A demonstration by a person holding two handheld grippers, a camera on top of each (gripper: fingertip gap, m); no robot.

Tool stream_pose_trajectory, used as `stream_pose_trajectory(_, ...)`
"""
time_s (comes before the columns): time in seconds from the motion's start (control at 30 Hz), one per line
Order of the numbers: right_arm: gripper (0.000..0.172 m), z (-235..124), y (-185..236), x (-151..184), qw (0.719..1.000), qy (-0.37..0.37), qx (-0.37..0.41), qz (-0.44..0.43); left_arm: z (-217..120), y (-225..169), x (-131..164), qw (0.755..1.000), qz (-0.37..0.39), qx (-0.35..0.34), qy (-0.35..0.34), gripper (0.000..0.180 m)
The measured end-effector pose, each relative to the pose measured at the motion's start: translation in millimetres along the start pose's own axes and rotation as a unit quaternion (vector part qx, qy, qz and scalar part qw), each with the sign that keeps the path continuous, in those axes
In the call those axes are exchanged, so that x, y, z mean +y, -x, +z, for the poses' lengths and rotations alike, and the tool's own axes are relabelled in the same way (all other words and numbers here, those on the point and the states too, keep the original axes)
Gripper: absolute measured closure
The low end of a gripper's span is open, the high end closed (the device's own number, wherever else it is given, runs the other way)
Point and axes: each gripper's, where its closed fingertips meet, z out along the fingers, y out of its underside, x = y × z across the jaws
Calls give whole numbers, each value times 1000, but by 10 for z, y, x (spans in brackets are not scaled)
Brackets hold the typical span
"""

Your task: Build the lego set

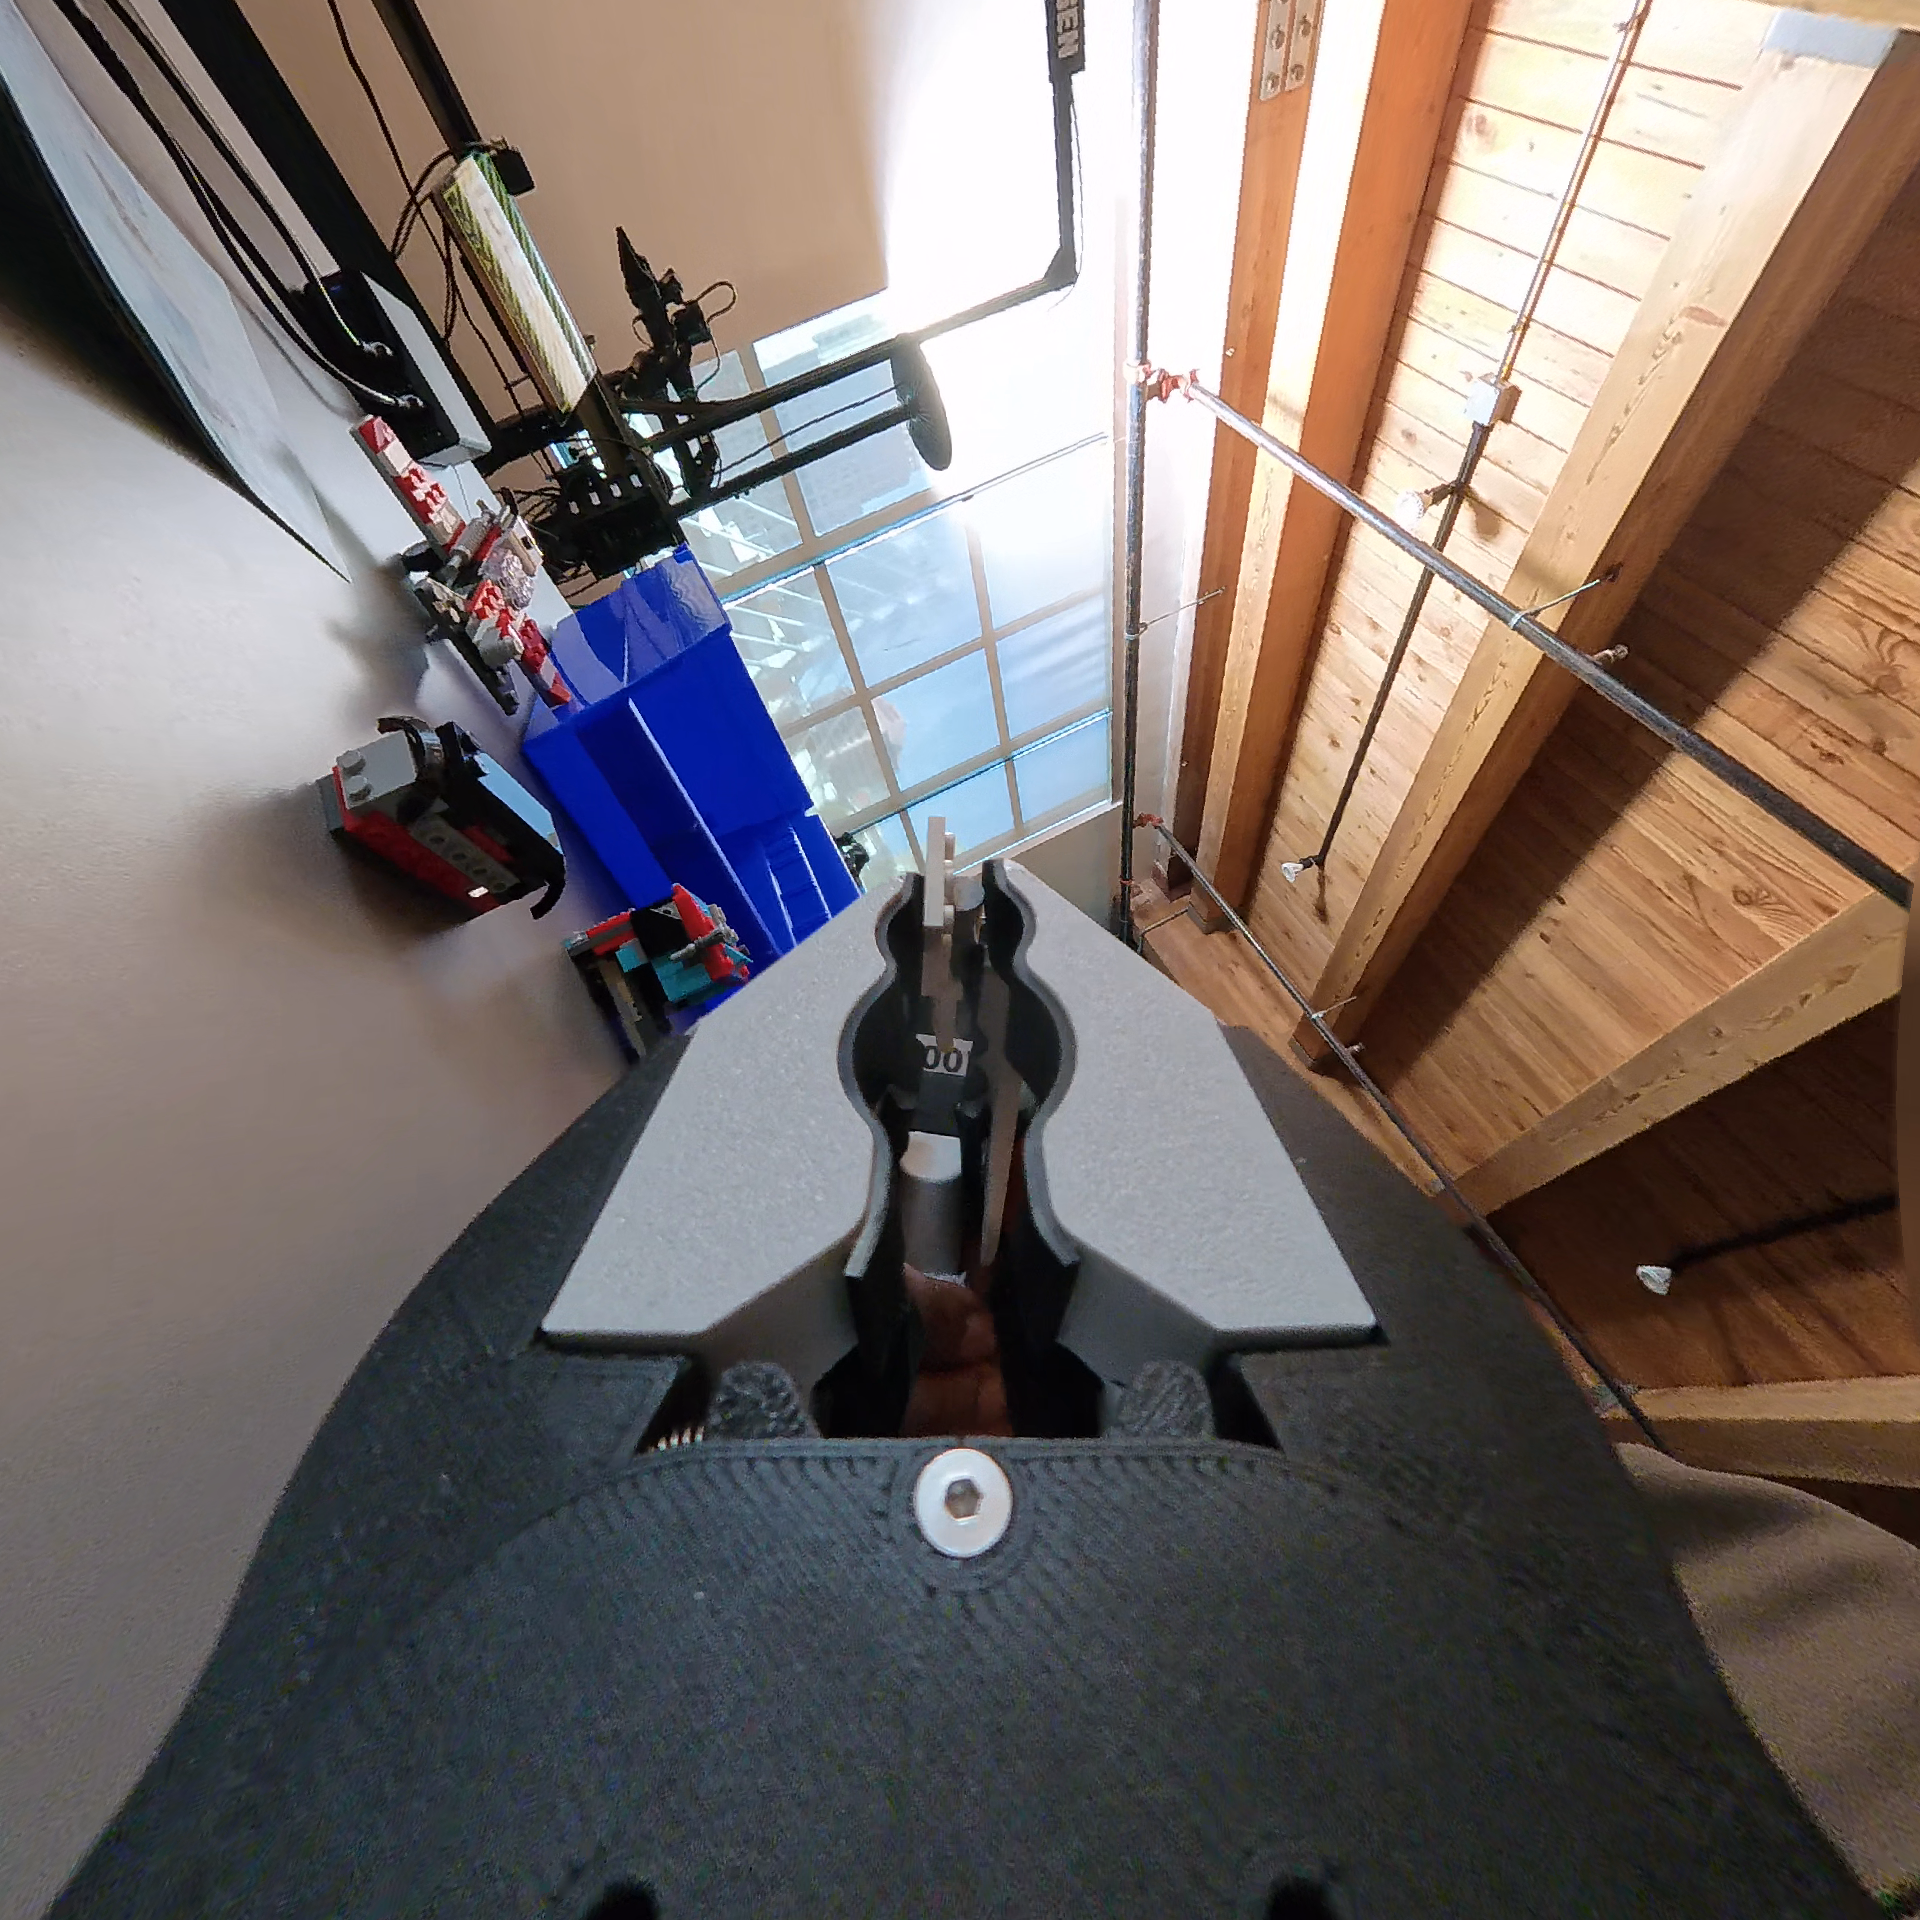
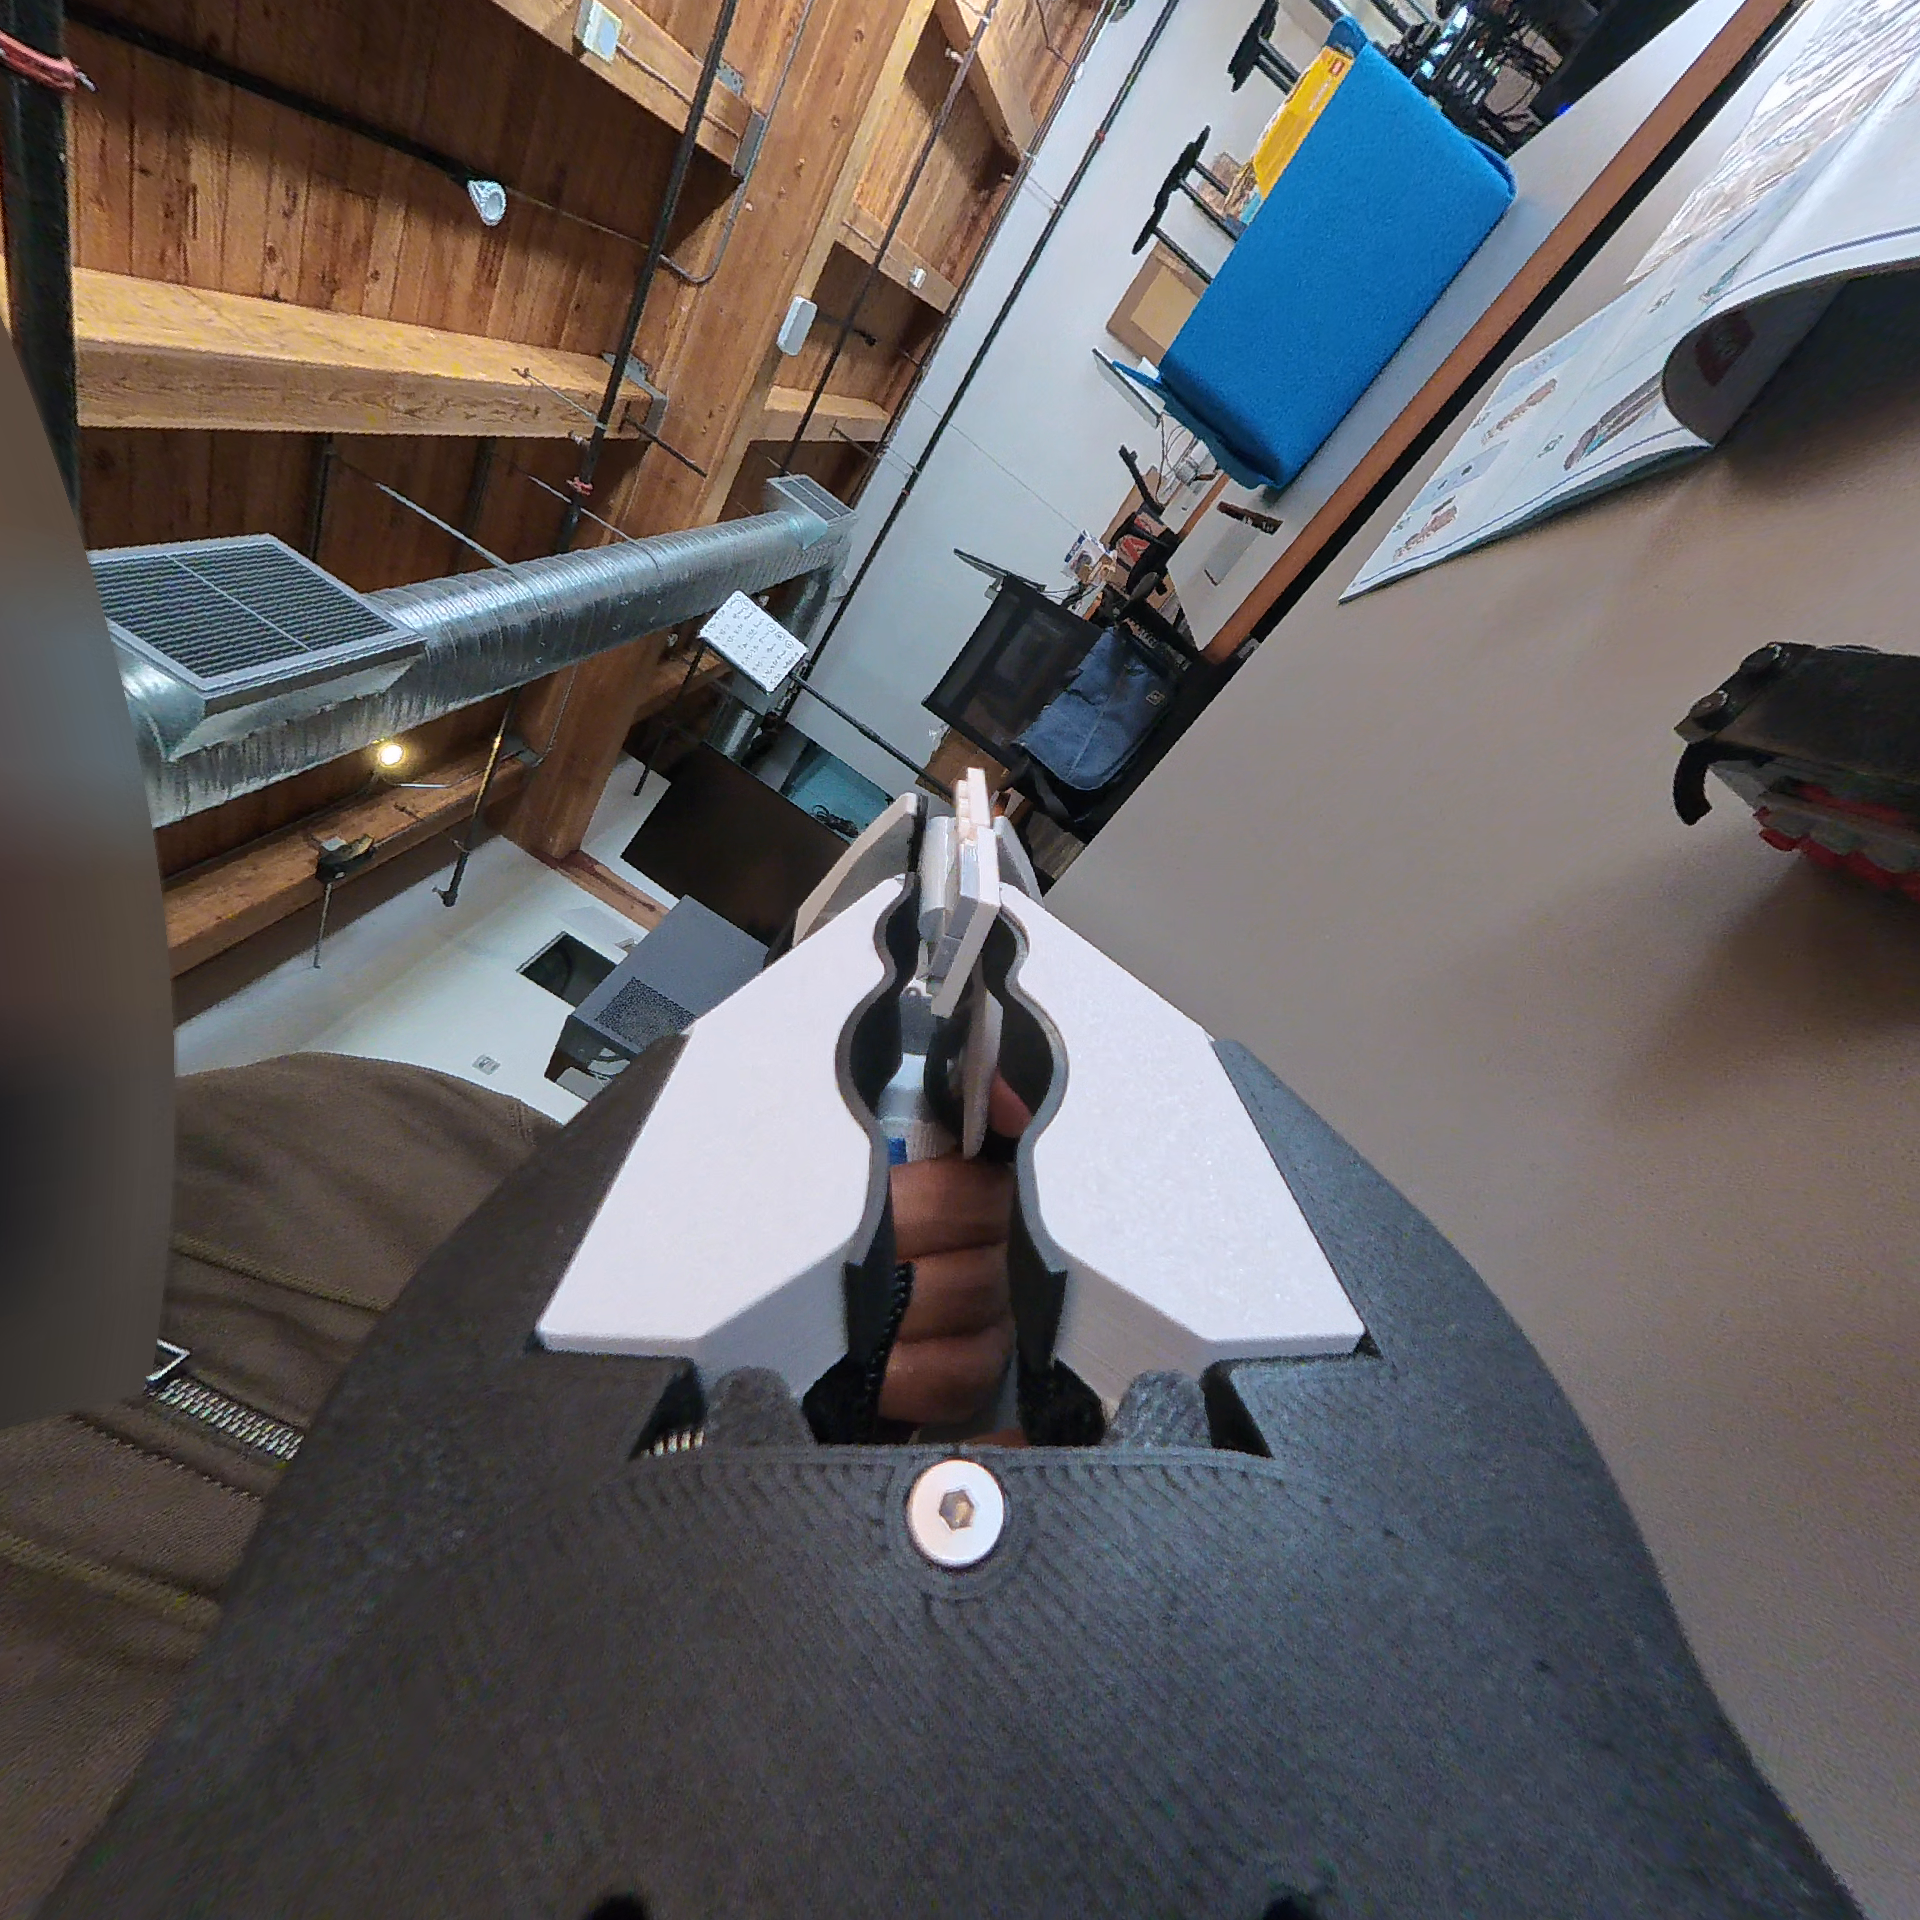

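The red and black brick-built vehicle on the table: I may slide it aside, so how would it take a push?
The brick-built vehicle looks rigid but pieced together, so parts might pop off. Its flat base on the table suggests sliding, not rolling.

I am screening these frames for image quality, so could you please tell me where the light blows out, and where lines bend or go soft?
Left wrist view: the window burns out to white glare, leaving the fingers in dull backlight; the pipes bow from the wide lens. Right wrist view: light is even, the fingers bright and sharp; the duct curves, and the left edge is blurred over.
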Motion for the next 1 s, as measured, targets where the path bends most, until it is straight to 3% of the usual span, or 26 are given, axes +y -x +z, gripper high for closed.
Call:
stream_pose_trajectory(0.33, 162, -4, -4, -11, 1000, -6, 12, -23, 8, 7, 14, 1000, 16, -4, 11, 168)
stream_pose_trajectory(0.73, 161, 8, 81, 2, 999, -4, -6, -34, -29, -69, 32, 998, 20, 48, 38, 169)
stream_pose_trajectory(1.0, 161, -5, 90, -21, 999, -11, -4, -48, -19, -75, 46, 997, -27, 55, 39, 169)
